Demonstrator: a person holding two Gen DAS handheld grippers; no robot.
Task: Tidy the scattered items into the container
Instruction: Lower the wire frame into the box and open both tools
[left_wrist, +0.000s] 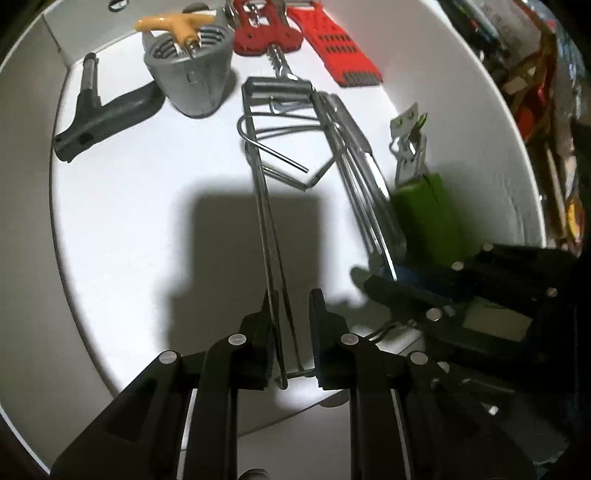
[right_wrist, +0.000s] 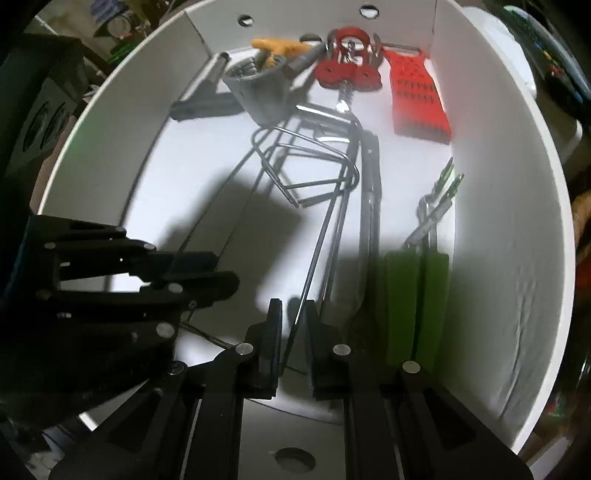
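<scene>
Gripping a bent silver wire frame (left_wrist: 273, 229) between them, the left tongs (left_wrist: 290, 332) and right tongs (right_wrist: 293, 332) are each clamped on one of its thin rods, pointing steeply down into the white round container (left_wrist: 480, 122). Its far end lies on the container floor beside a grey ribbed cup (left_wrist: 192, 77), red corkscrew (left_wrist: 266, 29), red grater (right_wrist: 417, 99) and green-handled opener (right_wrist: 413, 295).

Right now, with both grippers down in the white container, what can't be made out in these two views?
- Left gripper, left wrist view: whether the pads press the wire tool; wire only touches one pad.
- Green-handled tool, right wrist view: lower end hidden behind the right gripper.
- Red corkscrew, left wrist view: top cut off by the edge.
</scene>
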